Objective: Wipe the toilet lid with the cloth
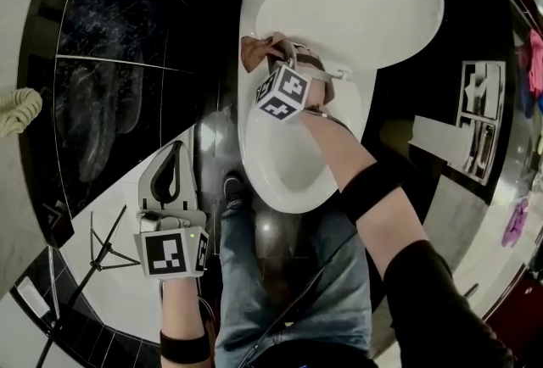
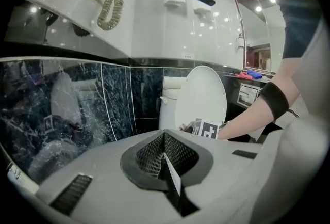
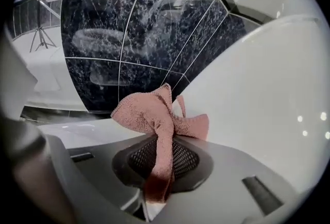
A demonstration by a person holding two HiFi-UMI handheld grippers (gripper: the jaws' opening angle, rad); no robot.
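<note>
The white toilet lid (image 1: 356, 10) stands raised above the seat (image 1: 254, 137). A pinkish-brown cloth (image 1: 251, 52) hangs bunched at the lid's lower left edge, with my right gripper (image 1: 271, 48) shut on it. In the right gripper view the cloth (image 3: 154, 114) runs down between the jaws of the right gripper (image 3: 157, 166), and the lid (image 3: 258, 94) fills the right side, close by. My left gripper (image 1: 176, 147) is shut and empty, low at the left, apart from the toilet. In its own view the left gripper (image 2: 167, 153) faces the lid (image 2: 203, 96) from a distance.
Black marble wall tiles (image 1: 110, 61) run along the left of the toilet. A coiled phone cord (image 1: 17, 108) hangs on the wall and a tripod (image 1: 102, 252) stands at the lower left. My leg and shoe (image 1: 233, 188) are beside the bowl. A control panel (image 1: 479, 116) is at the right.
</note>
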